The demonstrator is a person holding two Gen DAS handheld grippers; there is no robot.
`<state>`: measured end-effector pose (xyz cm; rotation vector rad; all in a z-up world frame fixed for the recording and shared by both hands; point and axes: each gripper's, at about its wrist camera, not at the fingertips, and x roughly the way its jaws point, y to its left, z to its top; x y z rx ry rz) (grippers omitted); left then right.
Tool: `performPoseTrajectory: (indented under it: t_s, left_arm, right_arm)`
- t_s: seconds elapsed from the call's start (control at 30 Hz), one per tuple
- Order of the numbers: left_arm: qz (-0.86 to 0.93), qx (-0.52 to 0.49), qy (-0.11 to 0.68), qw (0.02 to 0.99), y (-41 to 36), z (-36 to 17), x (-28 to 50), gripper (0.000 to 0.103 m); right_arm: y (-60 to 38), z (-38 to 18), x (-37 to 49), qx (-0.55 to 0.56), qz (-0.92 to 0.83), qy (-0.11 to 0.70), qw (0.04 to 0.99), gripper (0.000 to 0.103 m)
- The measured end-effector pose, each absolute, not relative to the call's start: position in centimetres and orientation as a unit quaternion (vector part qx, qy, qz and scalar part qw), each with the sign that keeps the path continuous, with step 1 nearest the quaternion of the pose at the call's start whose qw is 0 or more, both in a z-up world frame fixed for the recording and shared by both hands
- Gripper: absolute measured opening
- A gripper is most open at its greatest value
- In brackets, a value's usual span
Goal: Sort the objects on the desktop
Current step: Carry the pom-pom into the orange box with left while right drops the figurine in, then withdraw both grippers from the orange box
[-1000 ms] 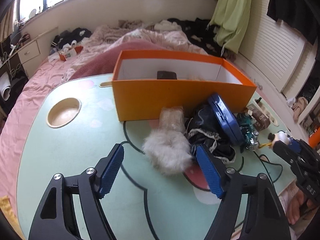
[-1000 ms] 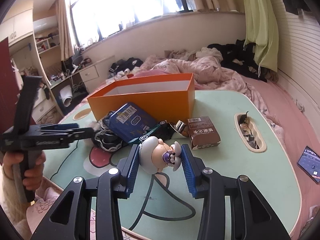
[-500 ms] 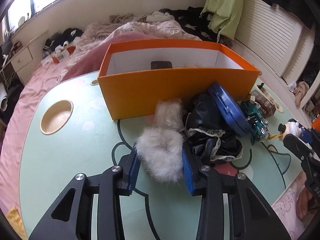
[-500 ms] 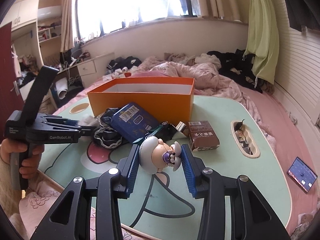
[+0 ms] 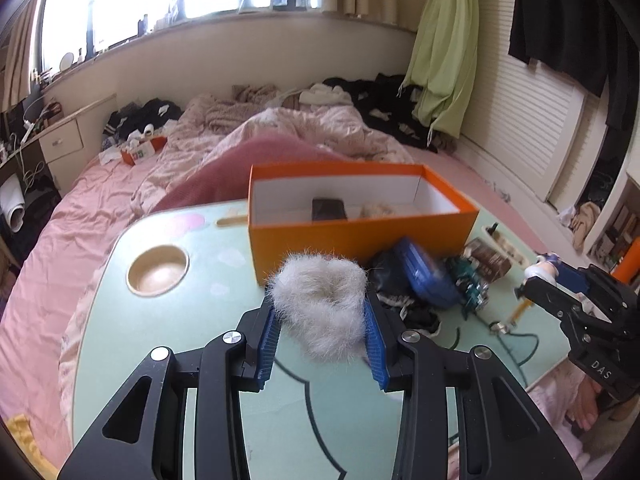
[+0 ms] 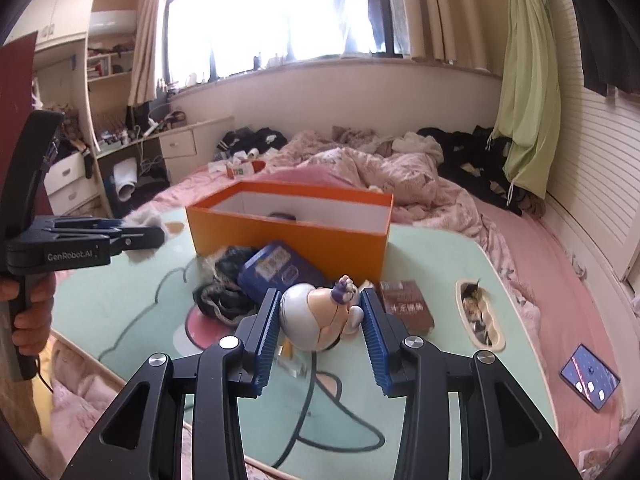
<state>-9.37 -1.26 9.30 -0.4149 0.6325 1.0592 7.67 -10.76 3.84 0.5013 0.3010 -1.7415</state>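
Having closed on the grey fur puff [image 5: 320,300], the left claw [image 5: 322,334] now lifts it off the worktop [image 5: 120,320] toward the orange box [image 5: 360,236]; the right claw [image 6: 320,320] stays clamped on the figurine [image 6: 316,316], also raised.

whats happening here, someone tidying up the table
Yes. A person holds a gripper in each hand. The left gripper is shut on a fluffy grey scrunchie, the right gripper on a small figurine. Both are lifted off the green table, near the orange box that already holds a few things.
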Motion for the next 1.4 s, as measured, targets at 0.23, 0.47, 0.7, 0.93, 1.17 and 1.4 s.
performPoseTrajectory:
  t_s: [0.23, 0.47, 0.7, 0.93, 1.17, 1.4]
  left_arm:
    - [0.478, -0.179, 0.281, 0.813, 1.0, 12.2, -6.8, 0.039]
    - [0.487, -0.209, 0.284, 0.799, 7.3, 12.4, -3.8, 0.039]
    - [0.479, -0.266, 0.301, 0.78, 10.2, 8.6, -3.8, 0.056]
    - [0.493, -0.243, 0.284, 0.786, 6.3, 9.4, -6.0, 0.07]
    - [0.459, -0.218, 0.314, 0.802, -0.8, 7.5, -6.8, 0.071]
    - [0.46, -0.23, 0.343, 0.786, -4.2, 3.8, -6.9, 0.071]
  right_arm:
    - [-13.7, 8.9, 6.0, 0.193, -0.746, 0.093, 0.631, 0.039]
    - [-21.8, 10.8, 3.0, 0.235, -0.725, 0.082, 0.642, 0.039]
    - [-26.0, 7.7, 0.7, 0.324, -0.702, 0.075, 0.63, 0.047]
    - [-20.8, 8.6, 2.1, 0.285, -0.716, 0.055, 0.635, 0.085]
    - [-15.0, 5.5, 5.5, 0.29, -0.712, 0.107, 0.631, 0.096]
    - [-12.7, 0.8, 6.1, 0.319, -0.741, 0.181, 0.563, 0.096]
